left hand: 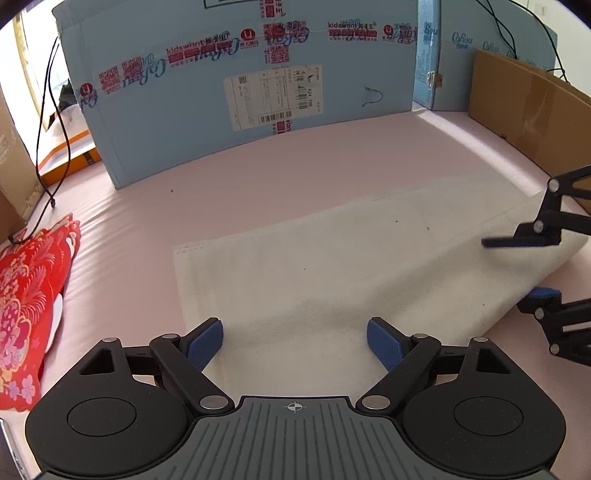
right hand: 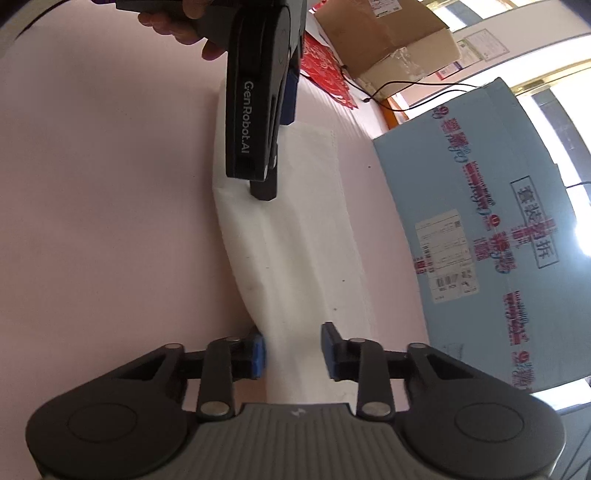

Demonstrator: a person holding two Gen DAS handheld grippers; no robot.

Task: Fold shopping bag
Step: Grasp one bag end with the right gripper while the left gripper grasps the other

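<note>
left hand-held gripper (left hand: 294,341): its blue-padded jaws stand wide over the near edge of the white fabric shopping bag (left hand: 332,280), with cloth between the pads but neither pad pressing it. I judge it waits there to pin or pick up that edge for the next fold.

right hand-held gripper (right hand: 292,350): black linkage with blue pads, jaws partly apart and straddling a raised ridge of the bag at its right-hand end. The left pad sits against the cloth and the other shows a gap, so it is not a firm pinch. No earlier frame is given, and whether it is about to clamp I cannot tell.

shopping bag: it lies as a long folded strip on the pale pink bench (left hand: 295,177), flat at the left end with its stitched seam showing and humped at the right end where the cloth is lifted. It looks partly folded lengthwise, with the crosswise fold still to do.

person's hand (right hand: 177,26): grips the left tool's handle at the top of the right wrist view.

open room: bare pink surface runs all around the bag, enough to swing one end over the other.

red patterned paper cut-out (left hand: 26,314): at the left bench edge, well apart from the bag.

large light-blue printed cardboard box (left hand: 240,92): stands behind the bag and walls the far side.

brown cardboard panel (left hand: 528,107): closes the far right corner, near the right tool's path.
</note>
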